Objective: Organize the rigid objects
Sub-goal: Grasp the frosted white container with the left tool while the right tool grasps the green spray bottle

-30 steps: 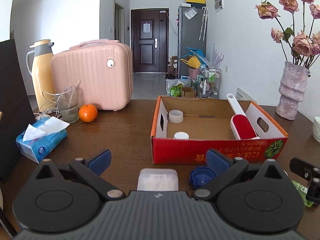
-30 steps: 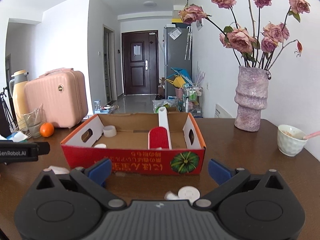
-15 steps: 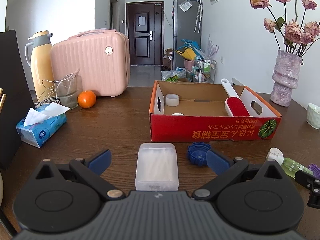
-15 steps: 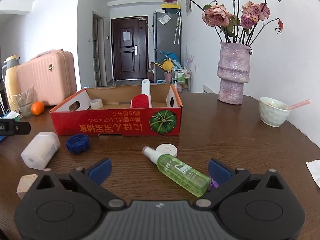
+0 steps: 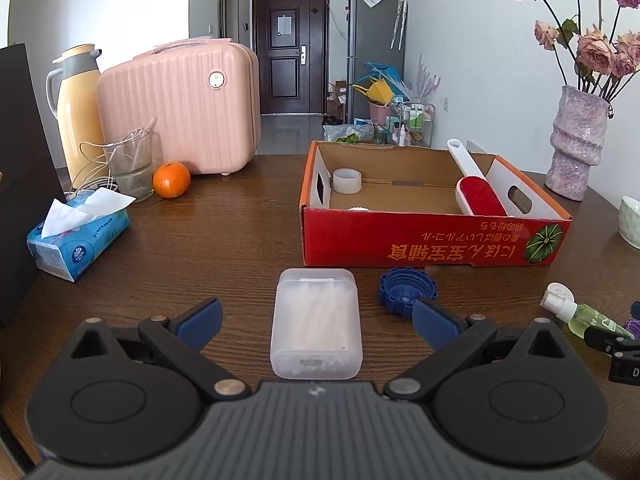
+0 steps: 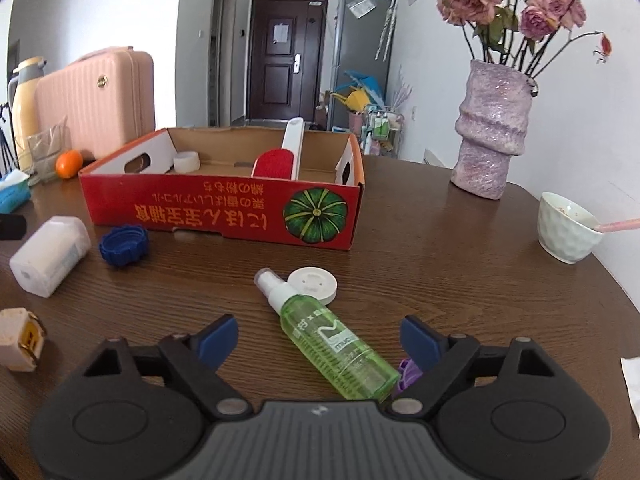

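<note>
A home is indicated by the front door (image 5: pixel 289 67), fridge (image 5: pixel 374 46), pink suitcase (image 5: pixel 180 108) and vase of roses (image 6: pixel 494 128) seen around the desk (image 5: pixel 224 224).

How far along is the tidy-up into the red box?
Partly done: the red box already holds the lint brush and tape roll. Nothing is gripped; the left claw is open around the cotton swab case, the right claw open around the green spray bottle. The blue cap and white disc also lie outside the box.
</note>
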{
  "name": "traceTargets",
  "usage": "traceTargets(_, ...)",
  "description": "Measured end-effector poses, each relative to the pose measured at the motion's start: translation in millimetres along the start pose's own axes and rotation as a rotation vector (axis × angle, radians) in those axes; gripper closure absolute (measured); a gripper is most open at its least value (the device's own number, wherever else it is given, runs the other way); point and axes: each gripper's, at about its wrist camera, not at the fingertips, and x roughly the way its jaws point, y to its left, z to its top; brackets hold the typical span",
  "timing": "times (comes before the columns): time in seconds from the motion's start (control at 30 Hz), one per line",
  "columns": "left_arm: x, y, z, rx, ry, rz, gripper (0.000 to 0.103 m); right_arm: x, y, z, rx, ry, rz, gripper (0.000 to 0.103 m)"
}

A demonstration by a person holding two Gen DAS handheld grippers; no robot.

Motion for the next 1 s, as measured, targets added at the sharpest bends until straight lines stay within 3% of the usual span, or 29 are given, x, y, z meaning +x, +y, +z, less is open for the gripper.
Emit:
traceTargets(0.17, 4, -1, 0, 0.001, 0.012, 0.001, 0.000, 22, -2, 3, -0.046, 0.066, 0.042, 0.025)
traceTargets(0.27, 5, 0, -1, -0.003, 0.019, 0.000, 0.000, 35, -1, 1, -0.046, 0.099, 0.059, 0.034)
traceTargets(0.33, 6, 0, 0, -0.004, 0.021, -0.001, 0.000, 36, -3, 2, -0.015, 0.102, 0.085, 0.041)
traceTargets(0.4, 7, 0, -1, -0.003, 0.022, -0.001, 0.000, 35, -5, 2, 0.017, 0.106, 0.123, 0.066)
traceTargets(0.47, 7, 0, -1, -0.002, 0.024, -0.001, 0.000, 34, -1, 2, 0.025, 0.103, 0.127, 0.073)
traceTargets(0.67, 6, 1, -1, -0.007, 0.020, -0.005, 0.000, 31, 7, 1, 0.096, 0.085, 0.113, 0.073)
traceTargets(1.0, 6, 4, 0, -0.009, 0.024, 0.004, 0.000, 9, 6, 5, 0.213, -0.034, 0.146, 0.073)
